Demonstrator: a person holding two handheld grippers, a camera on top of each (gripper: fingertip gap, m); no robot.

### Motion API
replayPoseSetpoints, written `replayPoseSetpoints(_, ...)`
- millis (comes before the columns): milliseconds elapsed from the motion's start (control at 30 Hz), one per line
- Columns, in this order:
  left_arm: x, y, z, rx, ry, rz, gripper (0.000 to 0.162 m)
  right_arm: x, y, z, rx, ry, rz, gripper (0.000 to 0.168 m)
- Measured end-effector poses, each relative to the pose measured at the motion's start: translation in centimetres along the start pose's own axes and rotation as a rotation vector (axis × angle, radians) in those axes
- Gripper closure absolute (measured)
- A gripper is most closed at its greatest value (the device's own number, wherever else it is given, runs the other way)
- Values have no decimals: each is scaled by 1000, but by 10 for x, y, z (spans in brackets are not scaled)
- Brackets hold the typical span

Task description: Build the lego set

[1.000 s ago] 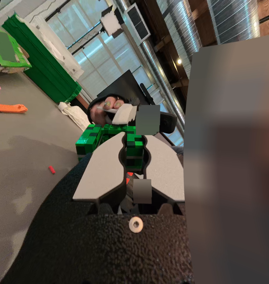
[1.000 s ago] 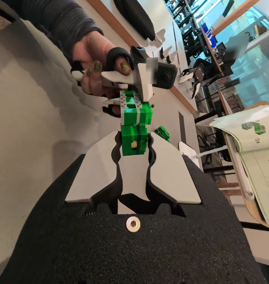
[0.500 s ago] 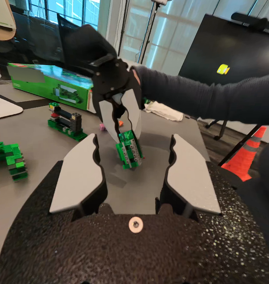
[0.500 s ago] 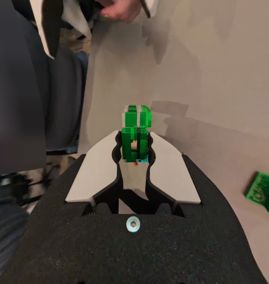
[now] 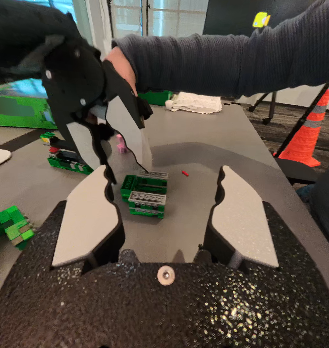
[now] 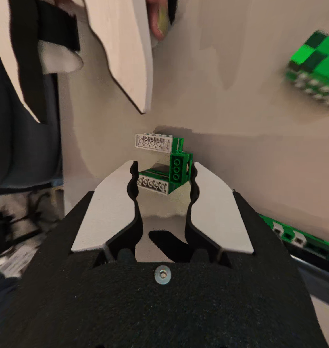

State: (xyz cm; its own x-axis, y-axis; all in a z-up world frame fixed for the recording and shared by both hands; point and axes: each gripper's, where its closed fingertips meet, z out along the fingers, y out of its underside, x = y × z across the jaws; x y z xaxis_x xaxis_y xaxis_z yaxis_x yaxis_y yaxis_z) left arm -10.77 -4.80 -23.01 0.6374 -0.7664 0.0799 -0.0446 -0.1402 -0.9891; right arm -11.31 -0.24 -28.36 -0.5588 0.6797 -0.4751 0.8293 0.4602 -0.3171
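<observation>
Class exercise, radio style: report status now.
Left tongs open, empty. Right tongs open around green-grey lego block, resting on table. Nothing blocking.

Glossy plastic bricks [image 5: 146, 195], matt table [image 5: 207, 150]

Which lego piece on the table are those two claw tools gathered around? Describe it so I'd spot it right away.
Start at the grey table and find the open left gripper in the foreground. Between its fingers, flat on the tabletop, lies the green block assembly. Unlike the other green builds farther left, it carries two grey studded bricks and has the open right gripper directly above it.
</observation>
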Motion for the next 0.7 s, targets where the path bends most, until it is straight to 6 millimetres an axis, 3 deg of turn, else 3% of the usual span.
replayPoseSetpoints(67, 2, -2, 2, -16, 0, -6, 53, -3, 1, -11, 107, 116, -36, 115)
replayPoseSetpoints(167, 6, 1, 7, -65, -44, 28, 54, -24, 18, -22, 254, 290, -105, 119)
replayPoseSetpoints(267, 17, 2, 16, -83, -78, 81, 55, -51, 46, -14, 347, 417, -188, 133)
replayPoseSetpoints(333, 24, 7, 21, -111, -83, 126, 56, -59, 62, -3, 392, 483, -226, 135)
replayPoseSetpoints(500, 47, 20, 37, -247, -48, 110, 67, -72, 85, 31, 352, 443, -259, 141)
replayPoseSetpoints(700, 62, 26, 47, -299, -82, 139, 72, -62, 87, 40, 280, 412, -336, 147)
